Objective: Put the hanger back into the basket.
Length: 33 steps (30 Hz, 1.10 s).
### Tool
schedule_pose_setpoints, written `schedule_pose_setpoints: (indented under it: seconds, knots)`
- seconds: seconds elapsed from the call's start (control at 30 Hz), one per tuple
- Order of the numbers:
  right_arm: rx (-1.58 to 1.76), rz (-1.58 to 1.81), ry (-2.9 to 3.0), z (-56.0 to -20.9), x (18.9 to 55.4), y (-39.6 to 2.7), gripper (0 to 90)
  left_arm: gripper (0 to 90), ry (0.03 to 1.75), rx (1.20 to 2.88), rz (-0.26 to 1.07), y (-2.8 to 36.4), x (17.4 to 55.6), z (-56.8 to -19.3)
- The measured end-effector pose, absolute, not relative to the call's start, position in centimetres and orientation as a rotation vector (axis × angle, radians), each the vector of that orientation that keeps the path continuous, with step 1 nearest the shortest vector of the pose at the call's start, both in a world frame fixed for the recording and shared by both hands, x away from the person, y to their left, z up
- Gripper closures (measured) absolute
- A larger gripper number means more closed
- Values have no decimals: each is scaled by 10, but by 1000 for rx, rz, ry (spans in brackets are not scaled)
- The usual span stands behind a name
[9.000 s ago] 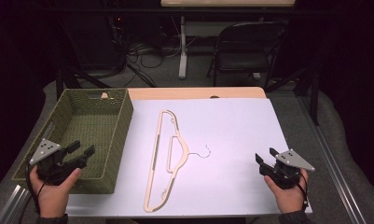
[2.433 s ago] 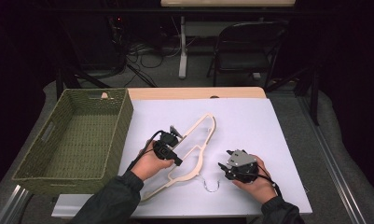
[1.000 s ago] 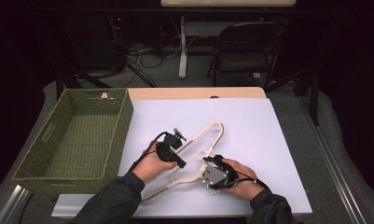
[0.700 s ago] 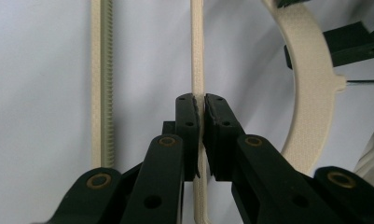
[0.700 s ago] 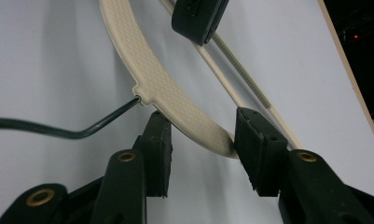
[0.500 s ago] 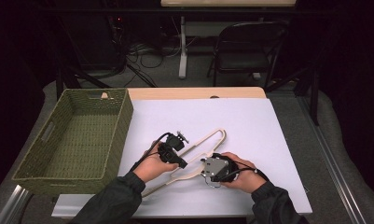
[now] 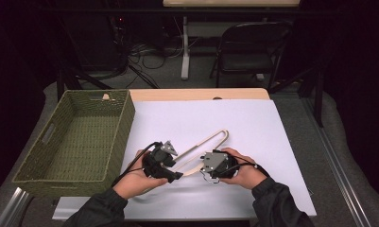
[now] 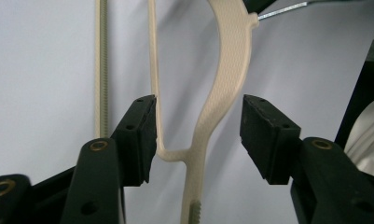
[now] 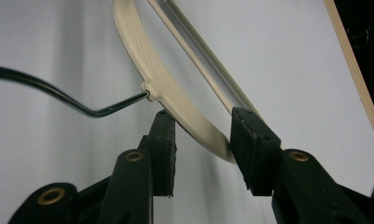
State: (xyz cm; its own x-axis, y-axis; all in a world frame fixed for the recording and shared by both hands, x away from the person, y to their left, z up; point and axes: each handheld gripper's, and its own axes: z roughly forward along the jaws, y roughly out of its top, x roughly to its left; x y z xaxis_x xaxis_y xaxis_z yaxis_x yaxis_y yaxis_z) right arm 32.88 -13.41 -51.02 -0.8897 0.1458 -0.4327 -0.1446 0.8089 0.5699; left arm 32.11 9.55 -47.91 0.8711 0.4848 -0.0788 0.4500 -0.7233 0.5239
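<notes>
White table (image 7: 272,142), green basket (image 7: 78,142) empty — both hand-held grippers spread around cream hanger (image 7: 203,142).

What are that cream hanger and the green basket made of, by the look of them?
The hanger looks like moulded plastic: matte cream, with a fine dimpled texture and a ribbed bar. Its hook appears to be thin metal wire. The basket seems woven from olive-green cord or fibre, judging by its ribbed weave; which fibre, I cannot tell.

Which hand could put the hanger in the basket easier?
Probably the left tool: it sits nearer the green woven basket, its open jaws straddling the cream plastic hanger. The right tool is farther away, jaws also open.
</notes>
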Motion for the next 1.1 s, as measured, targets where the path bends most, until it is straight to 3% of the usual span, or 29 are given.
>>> schedule_pose_setpoints:
  seconds: [0.43, 0.6, 0.73, 0.8, 0.97, 1.1]
  knots:
    - [20, 846, 2545, -507, 332, -132, 610, 490, 641, 2549, 199, 84, 310, -498]
    - [14, 841, 2549, -507, 332, -131, 608, 421, 680, 2562, 233, 91, 312, -507]
    - [15, 839, 2550, -507, 332, -131, 607, 420, 674, 2568, 257, 92, 312, -513]
    - [13, 839, 2550, -507, 332, -131, 607, 436, 678, 2568, 271, 91, 314, -515]
    - [21, 839, 2558, -507, 333, -131, 606, 596, 681, 2582, 324, 91, 314, -518]
    - [42, 855, 2546, -506, 332, -131, 602, 612, 689, 2580, 336, 91, 313, -518]
